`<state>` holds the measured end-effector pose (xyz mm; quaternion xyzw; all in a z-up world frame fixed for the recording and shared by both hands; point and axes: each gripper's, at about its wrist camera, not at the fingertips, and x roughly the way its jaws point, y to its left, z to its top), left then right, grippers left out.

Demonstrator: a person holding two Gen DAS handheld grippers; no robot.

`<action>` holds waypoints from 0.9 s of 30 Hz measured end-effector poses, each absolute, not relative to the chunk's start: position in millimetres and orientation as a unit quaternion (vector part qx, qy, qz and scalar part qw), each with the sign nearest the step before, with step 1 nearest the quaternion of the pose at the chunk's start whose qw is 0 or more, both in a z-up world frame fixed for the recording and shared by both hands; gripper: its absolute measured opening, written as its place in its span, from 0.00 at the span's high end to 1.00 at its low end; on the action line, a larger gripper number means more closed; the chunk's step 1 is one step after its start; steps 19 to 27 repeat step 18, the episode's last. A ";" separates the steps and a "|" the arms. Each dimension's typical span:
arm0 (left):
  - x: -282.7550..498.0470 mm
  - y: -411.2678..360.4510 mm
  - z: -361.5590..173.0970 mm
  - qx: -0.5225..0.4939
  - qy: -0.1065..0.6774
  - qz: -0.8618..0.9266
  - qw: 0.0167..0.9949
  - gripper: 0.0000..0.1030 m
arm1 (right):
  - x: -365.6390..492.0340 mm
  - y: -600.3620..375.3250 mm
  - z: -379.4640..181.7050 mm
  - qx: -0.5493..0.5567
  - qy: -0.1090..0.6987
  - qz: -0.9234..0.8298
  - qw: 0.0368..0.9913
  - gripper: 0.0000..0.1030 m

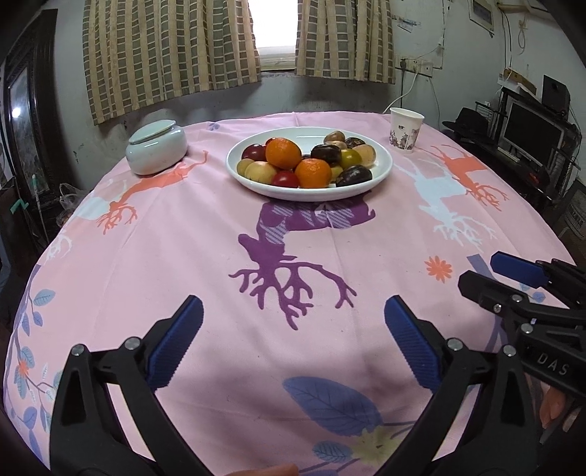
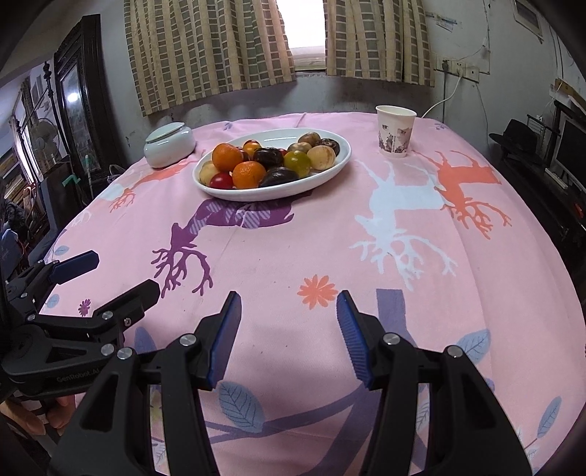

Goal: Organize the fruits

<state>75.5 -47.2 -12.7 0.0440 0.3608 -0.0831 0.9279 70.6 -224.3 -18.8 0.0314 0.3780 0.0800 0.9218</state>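
Holding a heap of mixed fruit, the white plate [image 1: 381, 172] stands on the tabletop [image 1: 205, 256], toward its far side, below the curtained window [image 1: 276, 33].

Contents of the plate: two oranges [image 1: 283, 152], one behind the other; a red fruit [image 1: 285, 179] at the plate's near rim, touching the nearer orange; dark purple-brown fruits [image 1: 353, 175] to the right of the oranges; pale yellow-tan fruits [image 1: 260, 173] at the plate's left edge and right side; one yellow-green fruit [image 2: 297, 163] among the dark ones.

Left of the plate, near but apart: a pale lidded ceramic jar [image 1: 156, 148], lid on.
Right of the plate, well apart: a printed paper cup [image 1: 404, 129], upright.
Under the plate: a pink cloth with deer and leaf prints; the purple deer print [image 1: 289, 263] reaches from beneath the plate's near rim.

Left tool [image 1: 293, 342]: short of the plate, over the bare cloth, jaws spread wide, nothing between them.
Right tool [image 2: 289, 338]: short of the plate, to the right of the left tool, jaws partly apart, nothing between them.
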 end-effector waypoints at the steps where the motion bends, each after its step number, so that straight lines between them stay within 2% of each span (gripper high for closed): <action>1: 75.1 -47.3 -13.2 0.041 0.363 -0.087 0.927 0.02 | 70.8 -224.7 -19.3 0.034 0.380 0.081 0.921 0.47; 12: 77.3 -49.5 -20.4 0.043 0.379 -0.087 0.920 0.02 | 71.3 -224.9 -21.8 0.036 0.389 0.078 0.917 0.47; 18: 86.3 -46.3 -37.0 0.035 0.412 -0.069 0.908 0.02 | 75.6 -225.9 -38.1 0.048 0.428 0.072 0.900 0.47; 27: 86.3 -46.3 -37.0 0.035 0.412 -0.069 0.908 0.02 | 75.6 -225.9 -38.1 0.048 0.428 0.072 0.900 0.47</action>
